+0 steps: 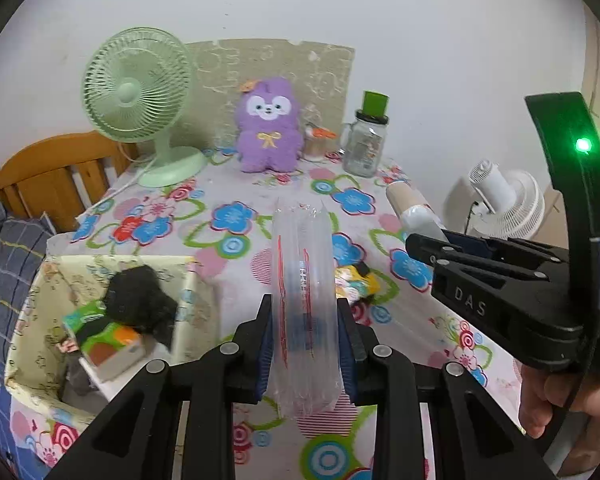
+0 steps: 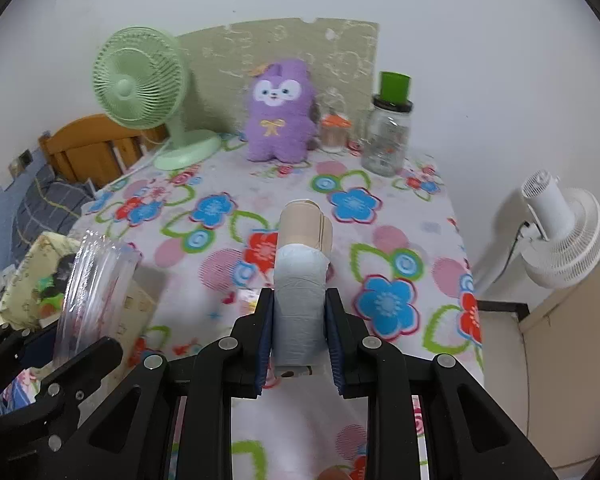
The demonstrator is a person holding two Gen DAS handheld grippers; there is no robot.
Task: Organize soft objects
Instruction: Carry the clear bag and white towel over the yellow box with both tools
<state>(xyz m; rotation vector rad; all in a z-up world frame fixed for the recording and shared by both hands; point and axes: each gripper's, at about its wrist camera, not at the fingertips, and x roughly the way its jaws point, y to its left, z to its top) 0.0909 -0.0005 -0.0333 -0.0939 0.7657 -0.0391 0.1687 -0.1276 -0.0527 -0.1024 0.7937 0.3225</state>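
- The fabric bin [image 1: 32, 320] at the near-left corner of the table [image 1: 260, 184] serves as landmark; it already holds a black fuzzy item [image 1: 140, 304] on top of a green-and-orange packet [image 1: 104, 336], so part of the sorting looks done
- The left gripper [image 1: 306, 344] has its fingers pinching an inflated clear air cushion [image 1: 304, 280], which stands upright between the pads, up off the cloth and just to the right of the bin; not yet over its opening
- The right gripper [image 2: 300, 336] has its fingers pressed against a rolled grey-and-beige cloth bundle [image 2: 302, 280], held clear of the tabletop and further right of the bin than the cushion
- A small yellow-and-black soft thing [image 1: 360, 280] lies on the table just right of the bin, behind the cushion; what it is I cannot tell; it seems to be waiting its turn
- A purple plush [image 1: 270, 124] sits upright at the far edge, well beyond the bin, between the green fan [image 1: 140, 92] and a glass jar with green lid [image 1: 366, 140]; whether it counts as something to put away is unclear
- My judgement: the job is roughly midway; two items are in hand and need carrying over the bin and letting go; the yellow piece, and possibly the plush, remain after that
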